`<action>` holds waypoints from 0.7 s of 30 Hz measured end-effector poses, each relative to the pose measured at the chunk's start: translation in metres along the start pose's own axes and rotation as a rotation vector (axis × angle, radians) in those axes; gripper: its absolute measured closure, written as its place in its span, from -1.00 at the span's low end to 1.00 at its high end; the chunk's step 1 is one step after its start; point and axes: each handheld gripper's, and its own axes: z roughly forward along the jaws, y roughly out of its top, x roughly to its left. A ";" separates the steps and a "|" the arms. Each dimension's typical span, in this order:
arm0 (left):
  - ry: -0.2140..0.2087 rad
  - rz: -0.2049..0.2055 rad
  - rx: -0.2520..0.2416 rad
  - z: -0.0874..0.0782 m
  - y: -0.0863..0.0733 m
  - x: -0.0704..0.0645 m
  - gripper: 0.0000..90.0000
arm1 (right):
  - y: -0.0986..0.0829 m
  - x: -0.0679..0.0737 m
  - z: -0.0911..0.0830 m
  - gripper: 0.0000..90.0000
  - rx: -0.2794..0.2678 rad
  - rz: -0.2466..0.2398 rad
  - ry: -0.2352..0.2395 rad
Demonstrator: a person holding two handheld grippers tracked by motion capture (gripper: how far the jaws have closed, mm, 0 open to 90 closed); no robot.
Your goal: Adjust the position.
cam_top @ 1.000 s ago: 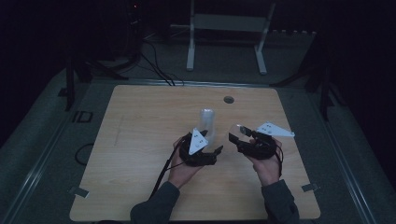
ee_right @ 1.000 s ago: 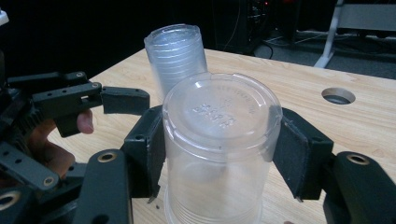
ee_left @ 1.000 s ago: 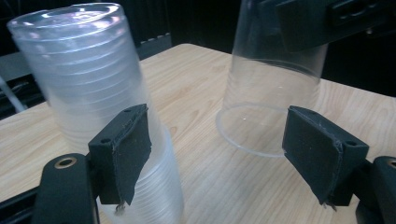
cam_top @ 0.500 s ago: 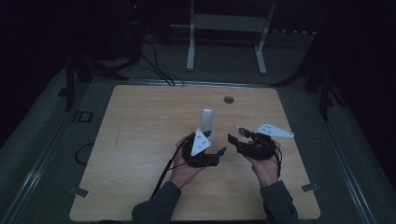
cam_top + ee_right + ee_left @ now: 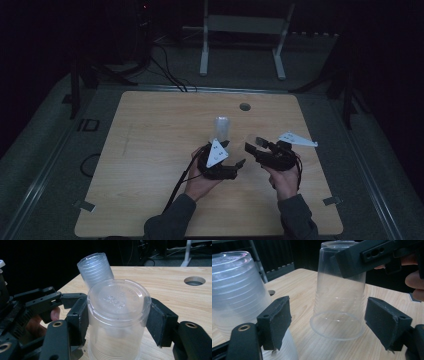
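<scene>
An upside-down clear plastic cup point(image 5: 117, 315) stands between the jaws of my right gripper point(image 5: 118, 317), whose pads press on both its sides. In the left gripper view the same cup point(image 5: 339, 305) is ahead, with the right gripper's jaw across its upper part. My left gripper point(image 5: 329, 322) is open, its jaws wide apart and clear of that cup. A stack of upside-down clear cups point(image 5: 237, 295) stands just beyond its left jaw. From above, the stack point(image 5: 222, 127) rises behind the left gripper point(image 5: 233, 155), and the right gripper point(image 5: 253, 149) faces it closely.
The wooden table point(image 5: 150, 150) has a round hole point(image 5: 244, 106) near its far edge. A white metal stand point(image 5: 240, 30) and cables point(image 5: 170, 70) lie on the dark floor beyond. Both forearms enter from the table's near edge.
The left gripper has edged slightly to the right, toward the right gripper. The stack of cups has not moved.
</scene>
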 end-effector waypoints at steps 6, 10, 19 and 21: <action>-0.014 -0.001 0.006 0.003 0.000 -0.001 -0.61 | -0.001 -0.003 -0.001 -0.11 -0.007 0.027 0.013; -0.023 0.004 0.010 0.005 0.000 -0.002 -0.62 | -0.002 -0.004 -0.001 -0.11 -0.006 0.039 0.020; -0.021 0.018 0.007 0.010 0.000 -0.004 -0.62 | -0.001 -0.006 -0.001 -0.10 -0.020 0.077 0.054; -0.023 0.022 0.004 0.011 0.000 -0.005 -0.62 | -0.001 -0.007 -0.002 -0.10 -0.025 0.098 0.062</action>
